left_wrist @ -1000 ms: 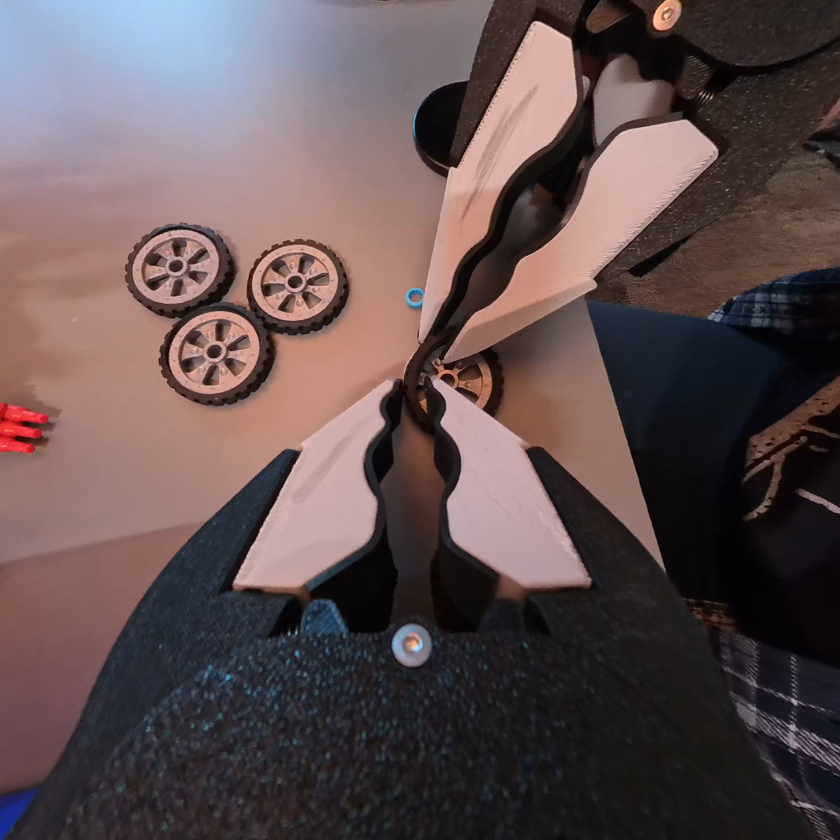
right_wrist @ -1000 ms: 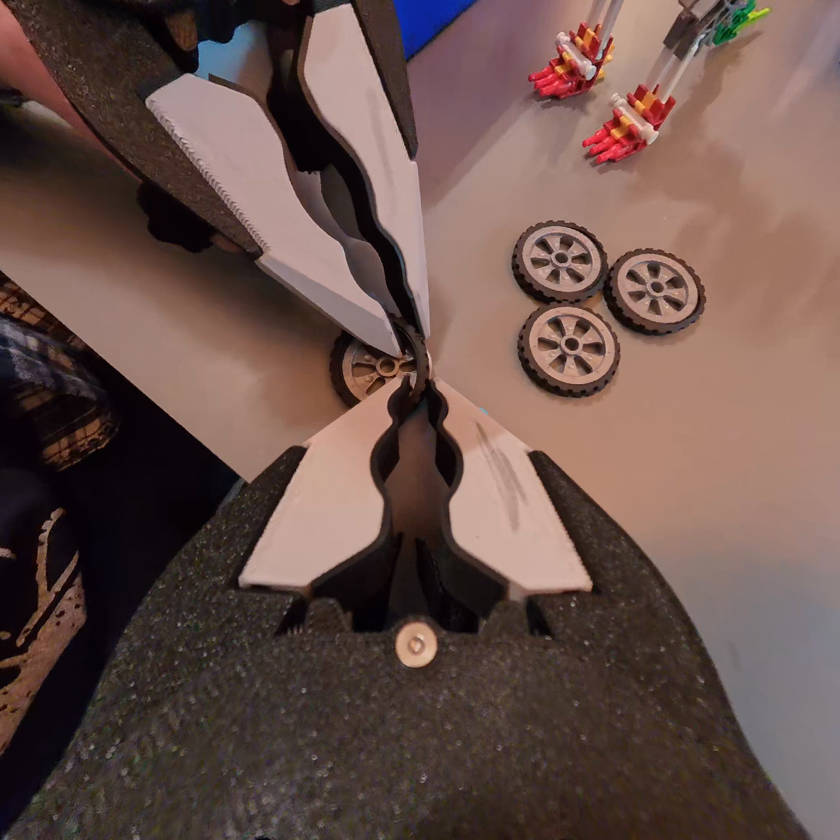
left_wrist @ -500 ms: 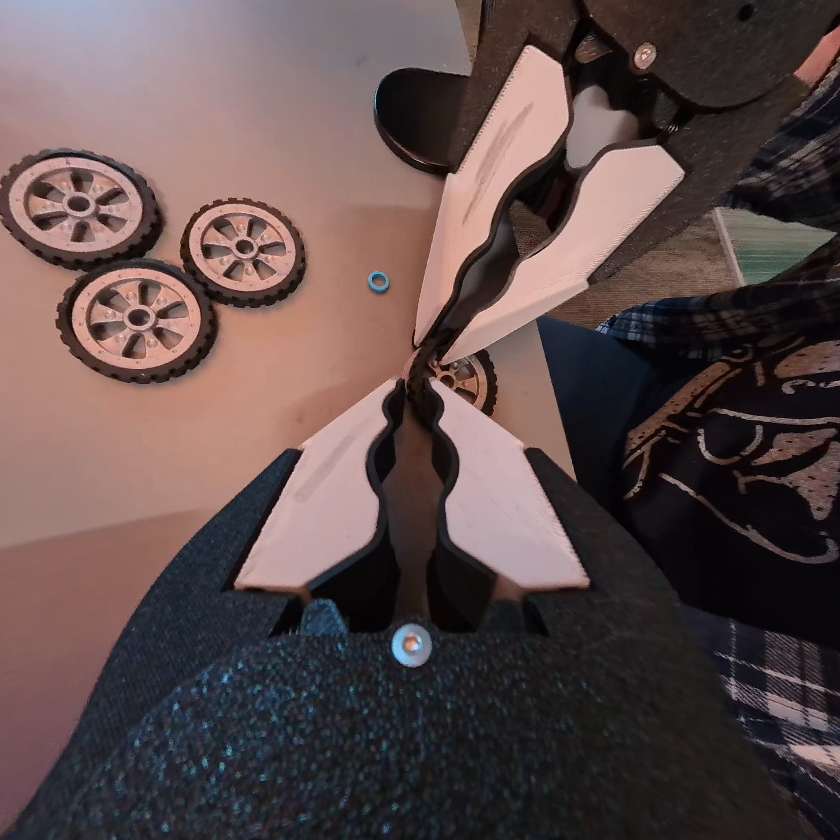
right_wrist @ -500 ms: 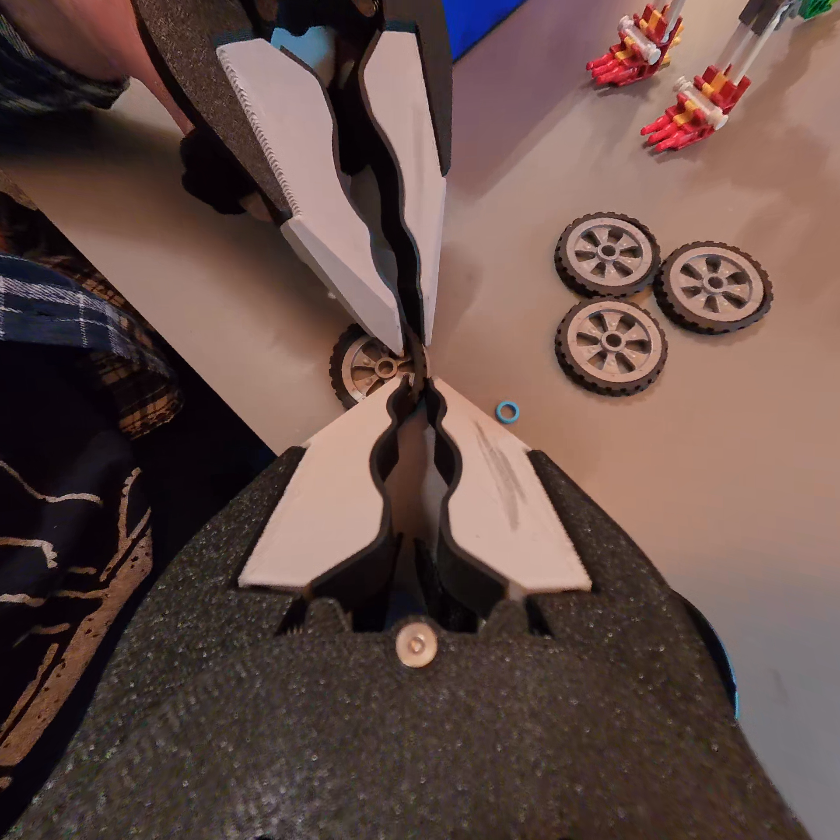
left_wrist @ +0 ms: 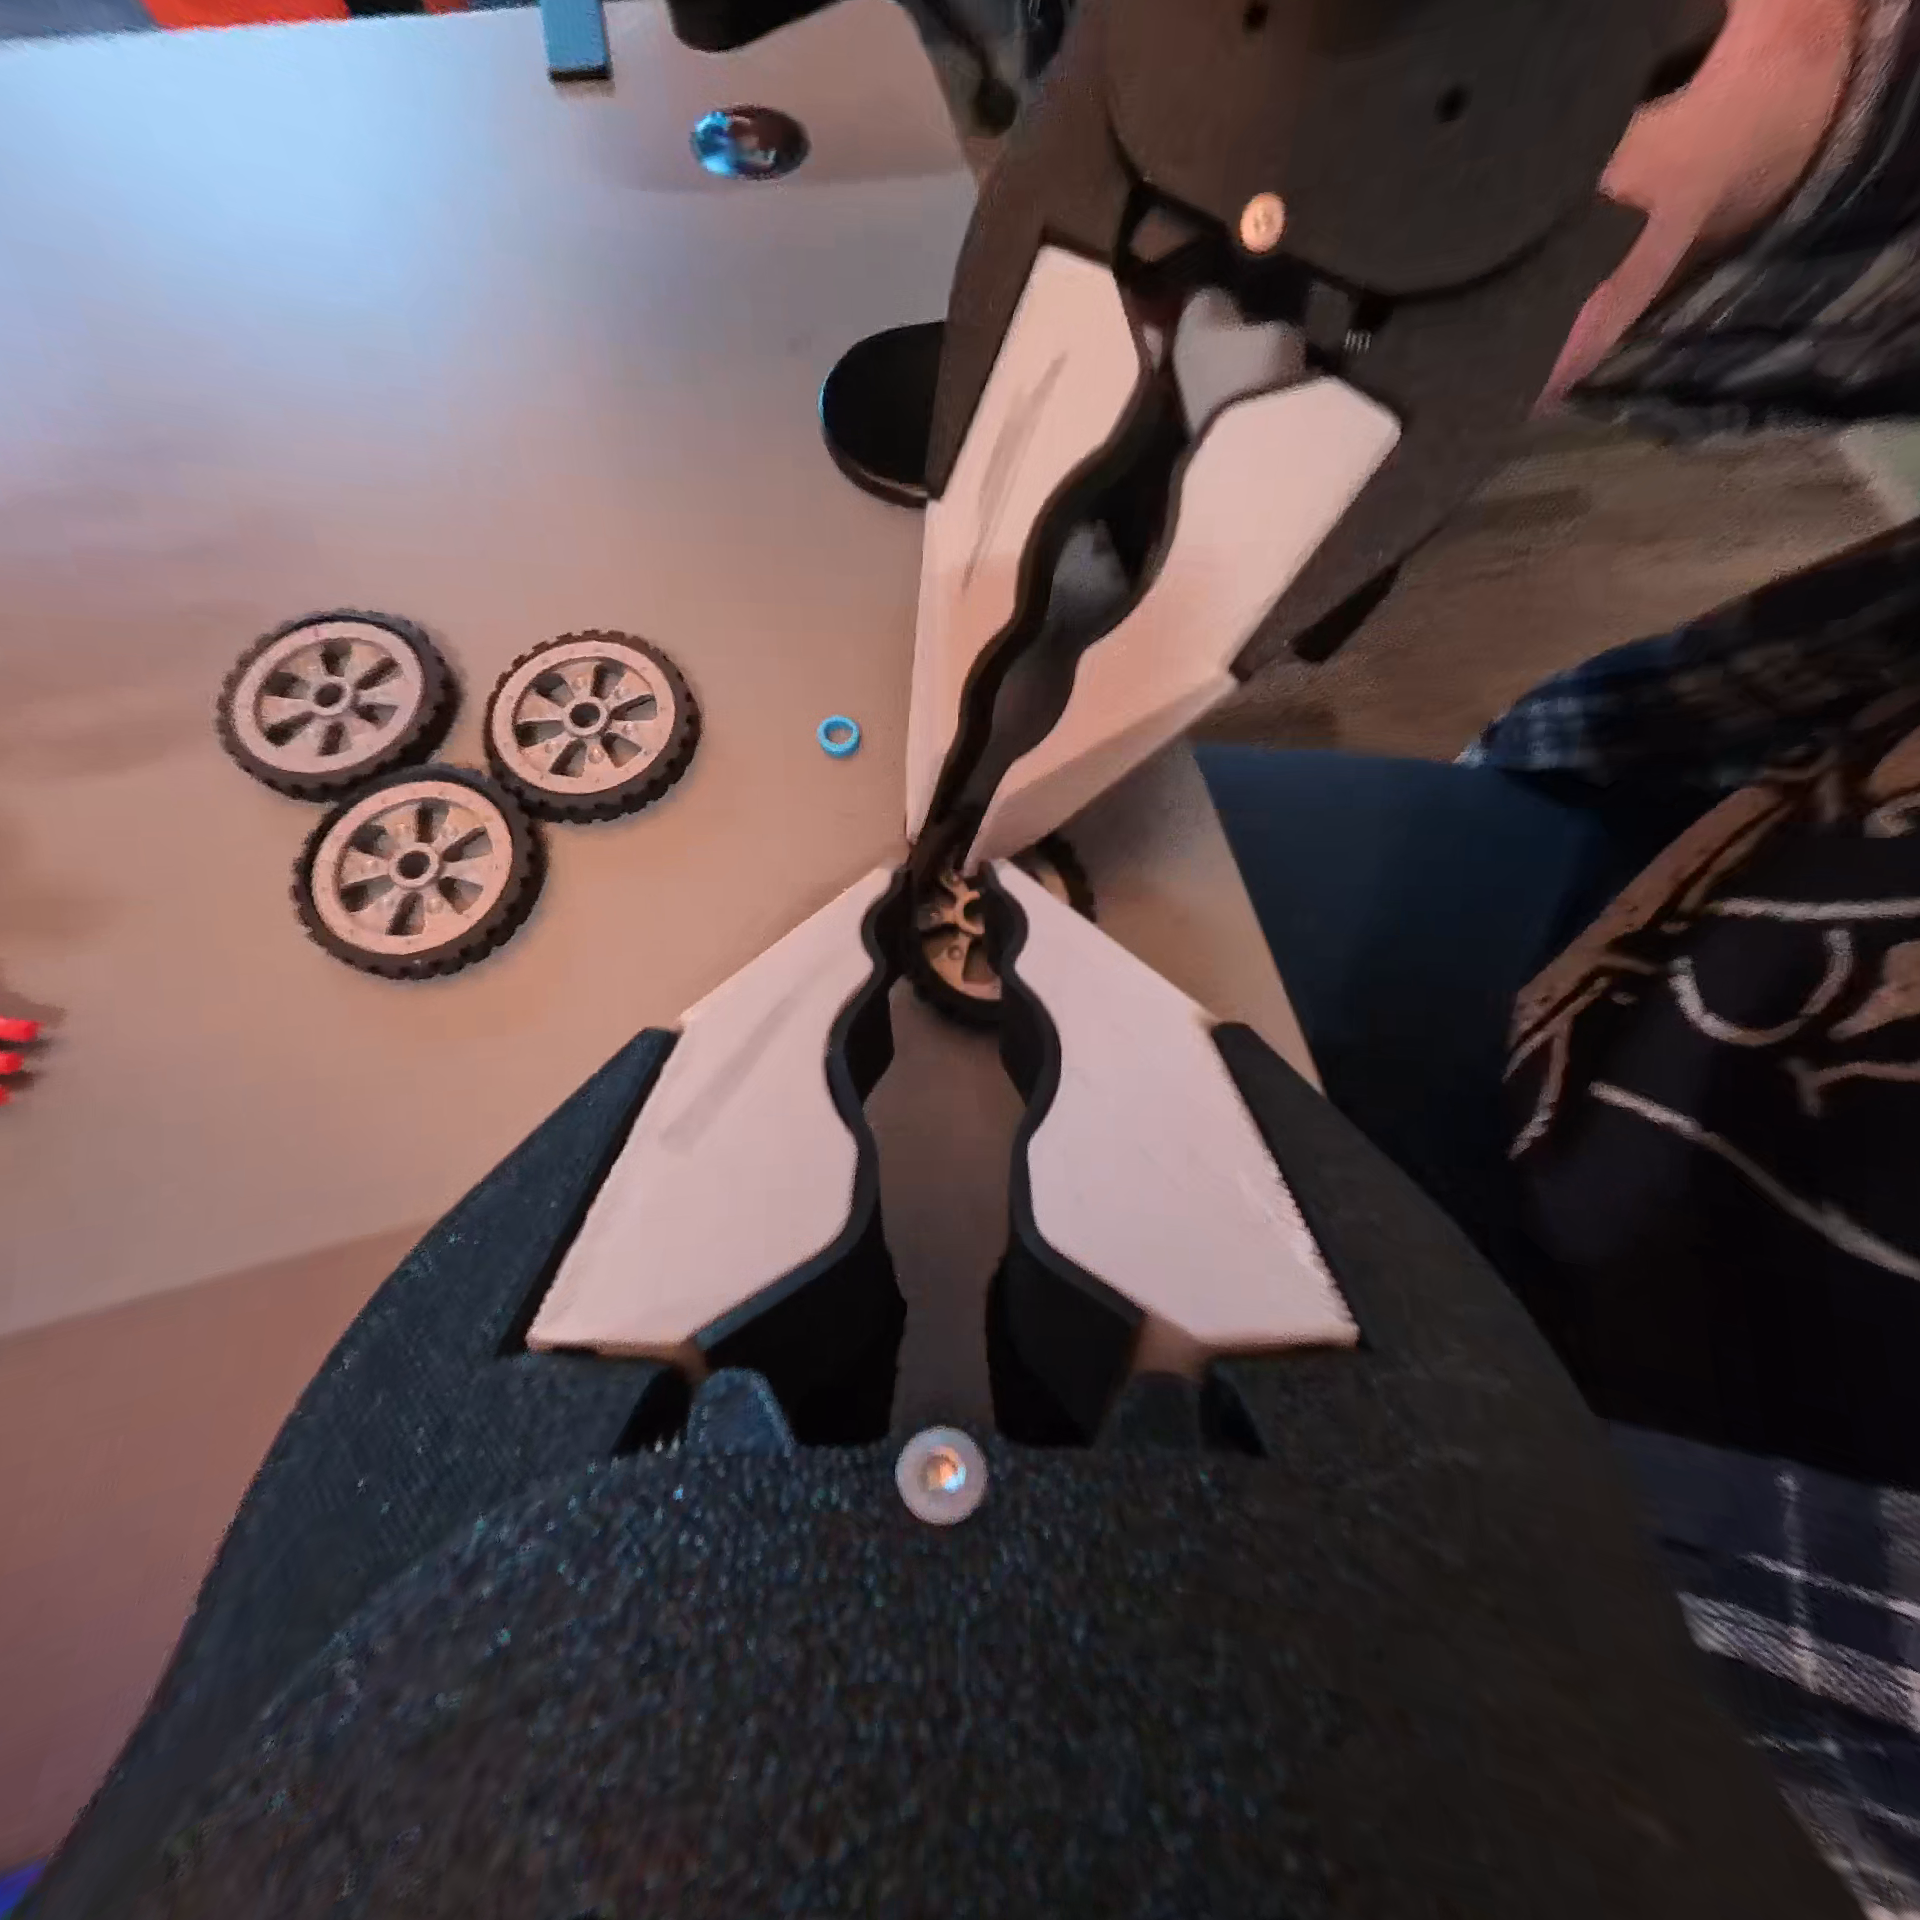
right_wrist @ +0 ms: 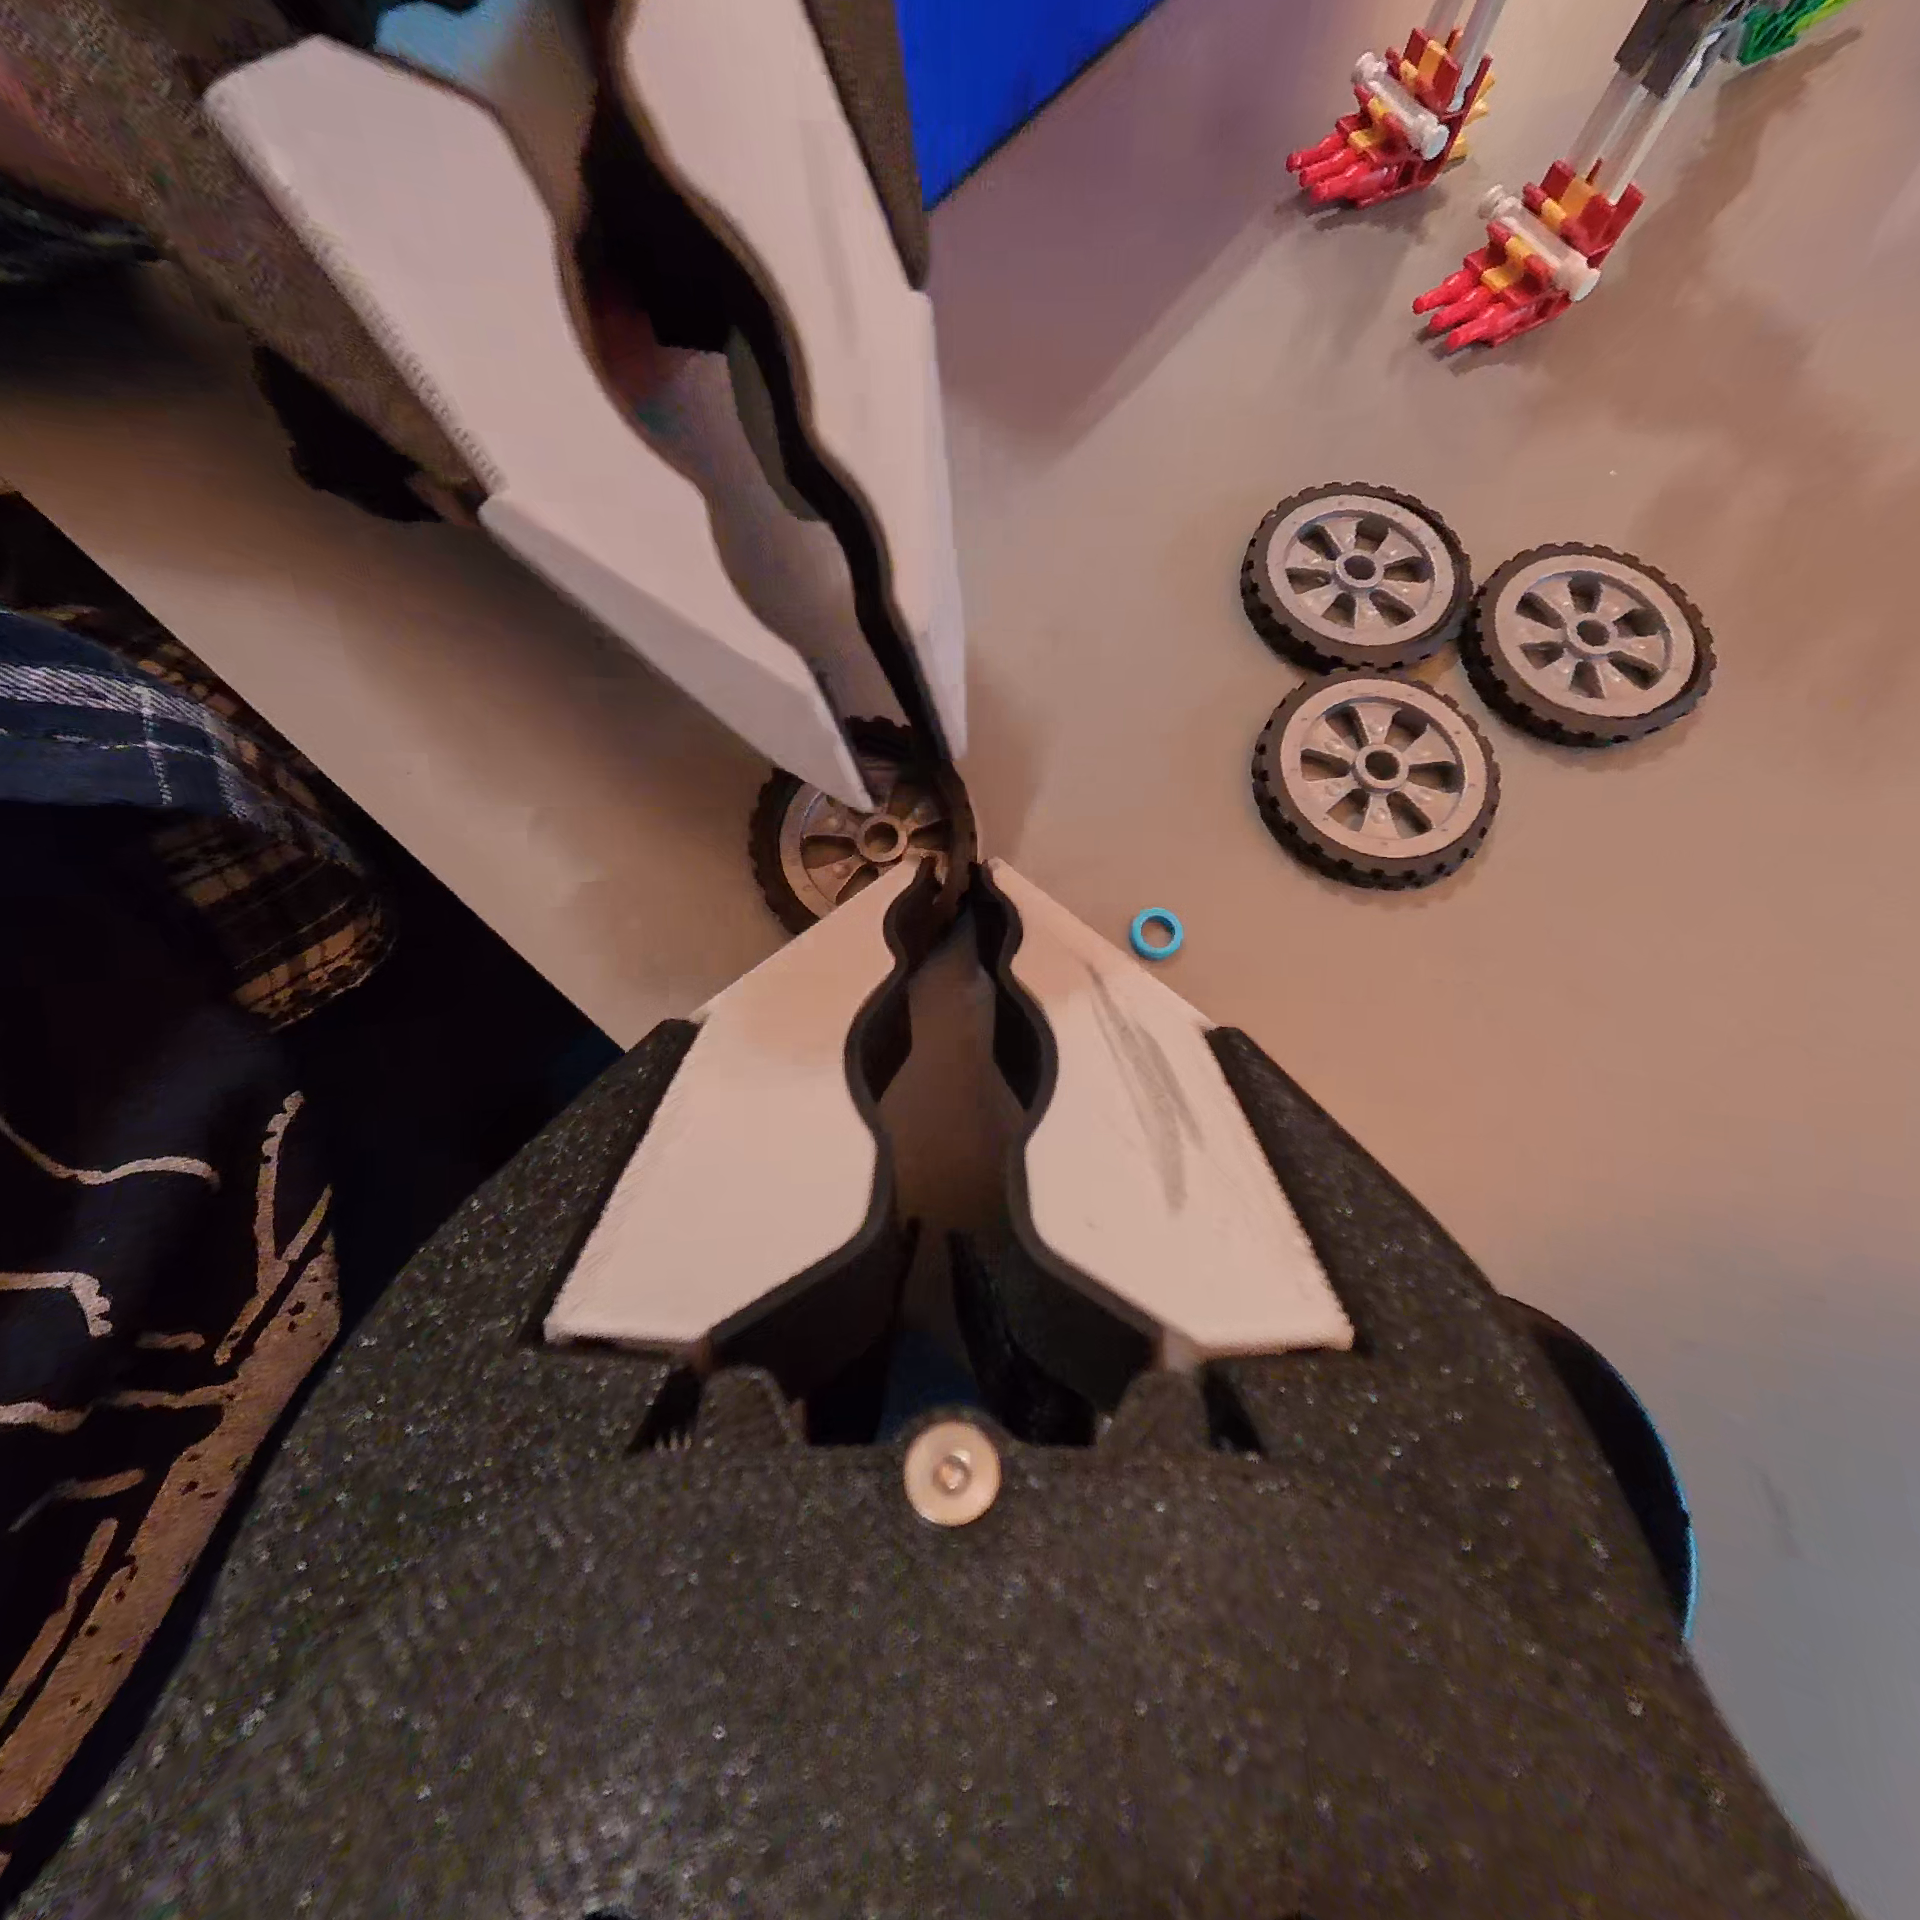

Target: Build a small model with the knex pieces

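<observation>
Now both tongs are meeting tip to tip over one wheel [right_wrist: 862, 836] near the tabletop's [right_wrist: 1351, 1091] near edge: the left tongs [left_wrist: 940, 904] are standing slightly parted around it, the right tongs [right_wrist: 951, 883] are pinching its black tyre. Farther right, three wheels [right_wrist: 1455, 675] are lying clustered, a small blue ring [right_wrist: 1158, 932] just beside the tips.

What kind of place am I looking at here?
Probably a hobby or toy-building table: loose toy wheels, a small blue ring and red construction-toy pieces lie on it, with a person seated at its edge.
</observation>
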The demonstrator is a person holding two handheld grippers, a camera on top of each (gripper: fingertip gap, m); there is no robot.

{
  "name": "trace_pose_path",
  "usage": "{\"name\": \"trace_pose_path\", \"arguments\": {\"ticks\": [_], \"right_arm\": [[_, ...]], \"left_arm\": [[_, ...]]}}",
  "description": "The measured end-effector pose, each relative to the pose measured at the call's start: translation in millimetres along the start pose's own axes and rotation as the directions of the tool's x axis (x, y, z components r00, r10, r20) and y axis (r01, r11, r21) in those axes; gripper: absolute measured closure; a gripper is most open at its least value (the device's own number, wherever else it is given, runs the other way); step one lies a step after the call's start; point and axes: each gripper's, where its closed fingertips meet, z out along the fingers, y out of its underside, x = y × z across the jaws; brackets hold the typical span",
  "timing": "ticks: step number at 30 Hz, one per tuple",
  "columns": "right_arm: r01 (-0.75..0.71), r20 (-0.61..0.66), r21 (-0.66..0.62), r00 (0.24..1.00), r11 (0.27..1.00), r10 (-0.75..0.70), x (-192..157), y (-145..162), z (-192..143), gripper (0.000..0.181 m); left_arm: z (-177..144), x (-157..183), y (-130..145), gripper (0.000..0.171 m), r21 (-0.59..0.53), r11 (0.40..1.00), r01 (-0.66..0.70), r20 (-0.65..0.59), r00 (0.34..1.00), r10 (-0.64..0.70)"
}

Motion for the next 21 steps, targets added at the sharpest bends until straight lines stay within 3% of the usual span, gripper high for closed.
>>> {"name": "trace_pose_path", "arguments": {"ticks": [3,11,21], "right_arm": [[-0.007,0.004,-0.002,1.000,1.000,0.007,0.3,0.0,0.0,0.174],[-0.018,-0.010,-0.007,1.000,1.000,0.018,0.1,0.1,0.1,0.174],[0.074,-0.071,-0.074,0.994,0.995,-0.079,2.4,-3.3,-0.9,0.173]], "left_arm": [[-3.9,3.7,1.8,0.163,0.004,0.996,-0.093,0.055,0.994,0.093],[3.8,3.9,17.7,0.167,-0.113,0.986,-0.123,0.085,0.987,0.133],[4.2,5.5,18.7,0.169,-0.138,0.983,-0.121,0.086,0.987,0.133]]}}
